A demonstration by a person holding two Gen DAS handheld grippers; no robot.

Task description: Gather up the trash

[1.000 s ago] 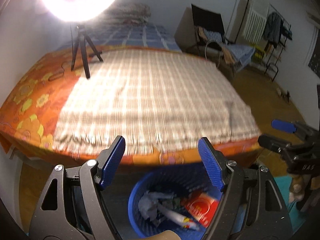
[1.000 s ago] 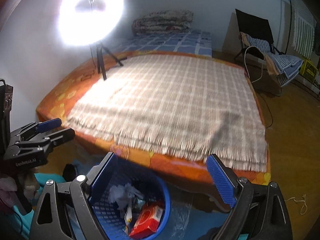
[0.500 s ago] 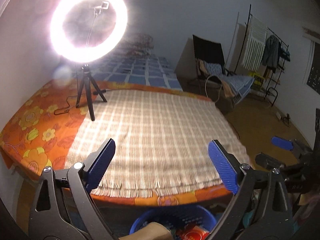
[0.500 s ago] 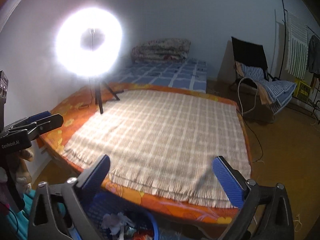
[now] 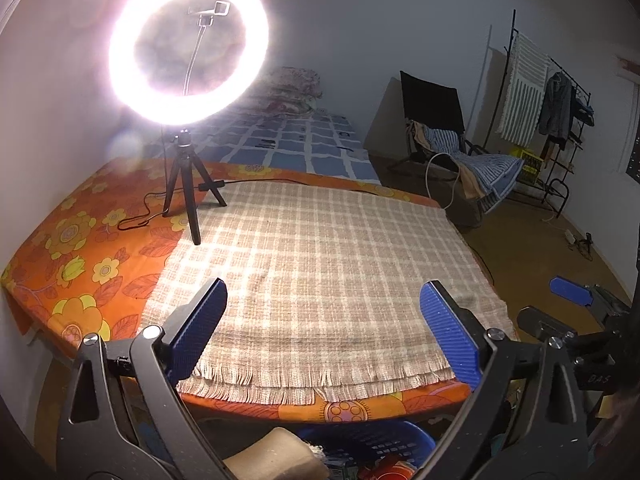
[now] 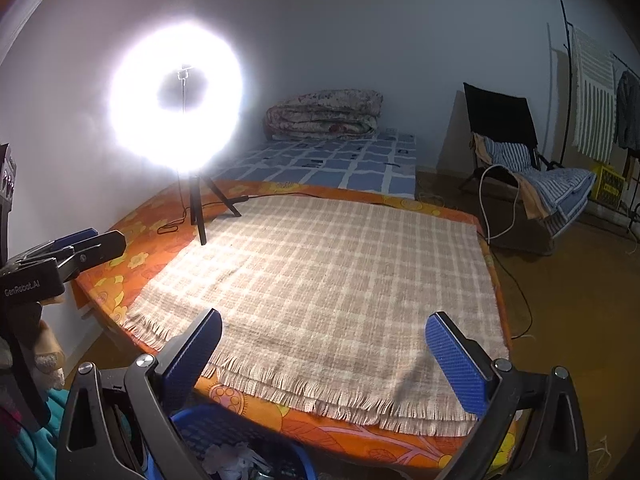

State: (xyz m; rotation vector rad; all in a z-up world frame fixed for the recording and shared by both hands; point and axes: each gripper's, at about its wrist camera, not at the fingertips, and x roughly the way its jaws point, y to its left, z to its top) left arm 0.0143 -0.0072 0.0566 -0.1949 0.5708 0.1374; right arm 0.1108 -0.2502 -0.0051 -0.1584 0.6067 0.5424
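ring light [image 5: 188, 52] on the bed [image 5: 80, 256] — basket [image 6: 224, 436] below its near edge

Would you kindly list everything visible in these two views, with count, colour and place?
basket: one, blue, on the floor at the bed's near edge, trash inside
blanket: one, beige checked, spread over the bed
bedsheet: one, orange floral, under the blanket
ring light: one, white, lit, on a black tripod on the bed
folded quilt: one, floral, on the far blue mattress
chair: one, black, right of the beds
clothes rack: one, black, far right
left gripper: blue pads, jaws opening, nothing between
right gripper: blue pads, open, empty
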